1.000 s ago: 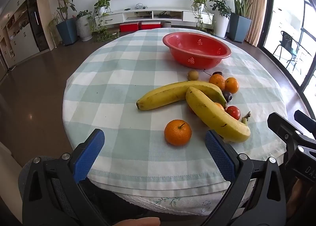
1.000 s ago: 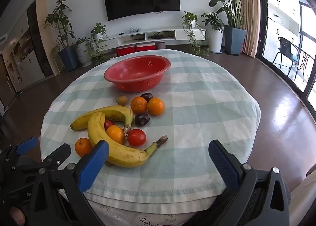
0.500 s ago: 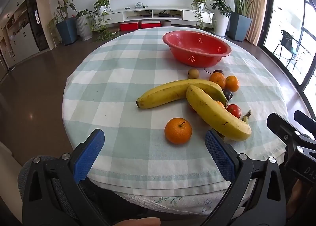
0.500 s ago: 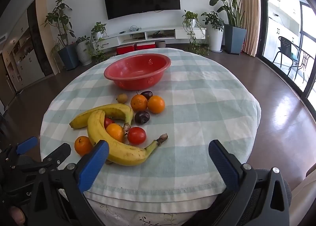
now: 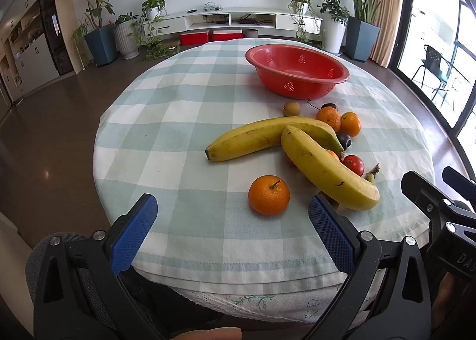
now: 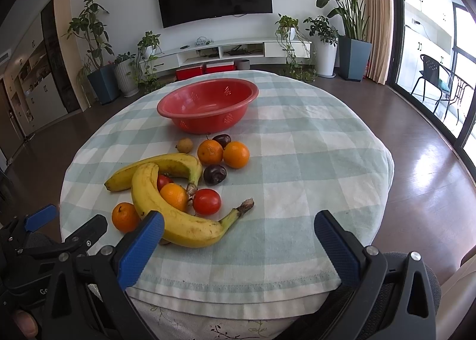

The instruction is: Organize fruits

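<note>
A red perforated bowl (image 5: 297,72) stands empty at the far side of the round table; it also shows in the right wrist view (image 6: 208,105). Two bananas (image 5: 324,167) (image 6: 178,218) lie among oranges (image 5: 328,118), a tomato (image 6: 206,201), dark plums (image 6: 214,175) and a small brown fruit (image 5: 291,108). One orange (image 5: 268,194) lies apart, nearest me. My left gripper (image 5: 232,233) is open and empty at the table's near edge, just short of that orange. My right gripper (image 6: 238,247) is open and empty, its left finger beside the near banana.
The table wears a green-and-white checked cloth (image 5: 184,120) that hangs over the edge. Each gripper shows in the other's view: the right one (image 5: 440,206) and the left one (image 6: 44,239). Potted plants, a TV cabinet and a chair stand around on the dark floor.
Both grippers have edged slightly forward toward the fruit. Nothing on the table has moved.
</note>
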`<state>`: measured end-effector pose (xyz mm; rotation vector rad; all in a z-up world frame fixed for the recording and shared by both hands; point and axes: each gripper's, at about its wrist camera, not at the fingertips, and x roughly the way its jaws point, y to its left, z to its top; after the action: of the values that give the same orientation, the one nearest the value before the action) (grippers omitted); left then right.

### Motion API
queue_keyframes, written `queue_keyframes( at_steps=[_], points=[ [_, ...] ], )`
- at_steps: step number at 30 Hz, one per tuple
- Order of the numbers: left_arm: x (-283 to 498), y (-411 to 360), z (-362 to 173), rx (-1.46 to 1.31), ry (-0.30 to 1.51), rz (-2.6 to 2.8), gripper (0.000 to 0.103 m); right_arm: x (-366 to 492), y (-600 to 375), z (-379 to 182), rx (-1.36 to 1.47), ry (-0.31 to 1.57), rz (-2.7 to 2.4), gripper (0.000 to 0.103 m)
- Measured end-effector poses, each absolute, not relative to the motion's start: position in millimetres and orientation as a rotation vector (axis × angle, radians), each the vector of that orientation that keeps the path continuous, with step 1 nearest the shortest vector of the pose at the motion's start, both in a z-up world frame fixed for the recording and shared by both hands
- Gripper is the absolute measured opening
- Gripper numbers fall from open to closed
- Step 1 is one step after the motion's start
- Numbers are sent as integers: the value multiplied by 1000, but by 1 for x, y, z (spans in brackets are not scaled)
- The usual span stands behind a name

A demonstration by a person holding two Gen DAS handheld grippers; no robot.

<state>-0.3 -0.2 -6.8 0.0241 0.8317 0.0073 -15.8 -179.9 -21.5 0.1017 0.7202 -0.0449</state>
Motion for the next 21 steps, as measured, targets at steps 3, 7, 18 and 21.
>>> queue_keyframes(
  at_steps=[3, 7, 18, 21],
  points=[
    [0, 0, -7, 24, 832, 7, 103, -16, -180, -22, 101, 720, -44, 103],
    [0, 0, -7, 23, 832, 7, 103, -16, -180, -21, 101, 722, -44, 103],
    [0, 0, -7, 23, 833, 7, 103, -16, -178, -25, 100, 723, -45, 103],
    [0, 0, -7, 22, 834, 7, 103, -16, -178, -25, 99, 725, -46, 103]
  ],
)
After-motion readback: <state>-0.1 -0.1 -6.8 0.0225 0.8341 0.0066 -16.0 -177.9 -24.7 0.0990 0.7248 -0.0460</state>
